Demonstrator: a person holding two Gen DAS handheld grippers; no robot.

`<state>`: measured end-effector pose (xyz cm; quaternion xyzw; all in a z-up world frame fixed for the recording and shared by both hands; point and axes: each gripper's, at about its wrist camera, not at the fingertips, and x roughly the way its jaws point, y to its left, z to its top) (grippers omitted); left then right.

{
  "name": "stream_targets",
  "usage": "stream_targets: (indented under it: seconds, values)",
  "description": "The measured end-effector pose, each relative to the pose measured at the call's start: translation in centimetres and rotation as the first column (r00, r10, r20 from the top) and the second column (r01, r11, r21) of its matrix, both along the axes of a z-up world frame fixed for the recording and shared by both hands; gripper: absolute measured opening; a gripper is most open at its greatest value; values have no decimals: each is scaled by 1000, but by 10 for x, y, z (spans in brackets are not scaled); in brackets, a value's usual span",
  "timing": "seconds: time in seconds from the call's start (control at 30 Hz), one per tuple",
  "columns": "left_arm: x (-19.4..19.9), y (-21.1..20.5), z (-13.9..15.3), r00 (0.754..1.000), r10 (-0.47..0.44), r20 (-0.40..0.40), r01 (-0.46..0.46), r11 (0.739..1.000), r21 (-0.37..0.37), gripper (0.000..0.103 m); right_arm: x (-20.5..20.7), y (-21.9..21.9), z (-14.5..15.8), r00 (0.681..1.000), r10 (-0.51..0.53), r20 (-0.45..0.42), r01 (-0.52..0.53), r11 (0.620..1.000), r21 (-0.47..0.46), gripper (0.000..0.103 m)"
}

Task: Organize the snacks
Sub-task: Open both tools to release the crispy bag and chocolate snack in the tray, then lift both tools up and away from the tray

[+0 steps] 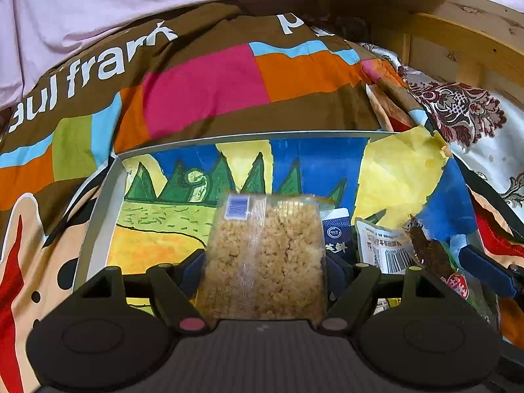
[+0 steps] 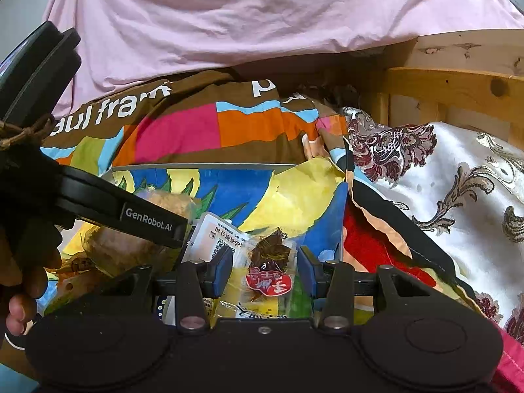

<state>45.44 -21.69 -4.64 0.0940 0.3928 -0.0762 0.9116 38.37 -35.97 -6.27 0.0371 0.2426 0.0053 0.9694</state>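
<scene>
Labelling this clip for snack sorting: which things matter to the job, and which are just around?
Job:
- rice-crisp pack in left gripper
- dark dried snack pack between right gripper fingers
- white barcode packet
- painted box

Around:
- patchwork quilt
- floral cloth

Left gripper (image 2: pixel 183 229) hides most of rice-crisp pack (image 2: pixel 131 245) — white pack's (image 1: pixel 383 245) print too small to read.
</scene>
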Motion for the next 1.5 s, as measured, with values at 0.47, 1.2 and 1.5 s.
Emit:
stream_targets:
  seconds: [0.47,1.2,1.5]
  values:
    - [-21,18,27,993,27,118,-19,998,-62,99,-13,-2,12,998,-21,55,21,1000,9,69]
    - [-95,78,60,947,127,295,-69,977,-200,102,-71,-11,65,973,-60,222,44,996,74,102]
    - [-142,99,74,924,137,356,-49,968,-244,103,-106,3,91,960,-27,280,15,999,46,102]
